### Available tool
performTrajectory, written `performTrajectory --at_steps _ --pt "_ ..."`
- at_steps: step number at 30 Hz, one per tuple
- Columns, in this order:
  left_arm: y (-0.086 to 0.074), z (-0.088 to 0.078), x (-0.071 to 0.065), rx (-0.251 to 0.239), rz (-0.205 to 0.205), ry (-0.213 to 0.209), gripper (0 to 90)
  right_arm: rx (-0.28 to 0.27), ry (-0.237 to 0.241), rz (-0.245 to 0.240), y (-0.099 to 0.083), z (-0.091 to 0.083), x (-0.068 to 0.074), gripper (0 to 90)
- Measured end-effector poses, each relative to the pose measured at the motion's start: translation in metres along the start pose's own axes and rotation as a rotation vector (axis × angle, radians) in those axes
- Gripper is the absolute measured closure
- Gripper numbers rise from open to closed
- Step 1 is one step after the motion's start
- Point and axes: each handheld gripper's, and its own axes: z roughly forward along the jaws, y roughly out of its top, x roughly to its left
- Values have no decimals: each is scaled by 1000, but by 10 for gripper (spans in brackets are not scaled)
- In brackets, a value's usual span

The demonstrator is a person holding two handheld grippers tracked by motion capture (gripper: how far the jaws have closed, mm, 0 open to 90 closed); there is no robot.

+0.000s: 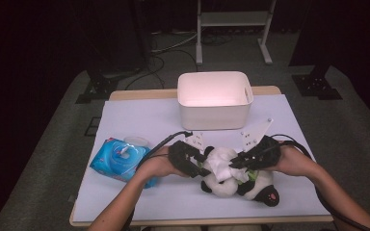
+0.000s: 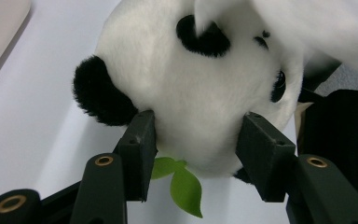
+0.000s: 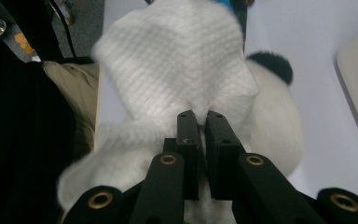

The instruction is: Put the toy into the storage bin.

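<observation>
Two tools work here: our left tool (image 2: 196,140) clamps the panda's head (image 2: 191,88), our right tool (image 3: 203,122) pinches the white wipe (image 3: 177,60). We should hold the head steady and stroke gently toward 12 o'clock.

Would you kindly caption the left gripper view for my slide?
Left claw clasps the plush panda's head between its jaws, above green leaves.

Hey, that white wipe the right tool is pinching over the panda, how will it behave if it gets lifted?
The white wipe probably hangs limp: it drapes in soft folds over the panda. It looks thin and light, so the right tool should raise it easily. Its textured weave suggests little slipping.
</observation>
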Motion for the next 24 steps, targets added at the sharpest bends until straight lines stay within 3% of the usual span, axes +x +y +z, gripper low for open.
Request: performTrajectory --at_steps 4,8,14,24 --pt "-8 6 0 -2 -21 -19 471 47 -4 32 -15 2 -2 841" --pt "-7 8 -1 -8 -15 -19 467 27 -11 43 -20 2 -7 841" --pt "-5 13 -4 -3 -1 -22 472 8 -22 36 -10 5 -14 841" --pt "-6 24 -2 -25 -29 -1 468 10 0 -20 7 7 1 841"
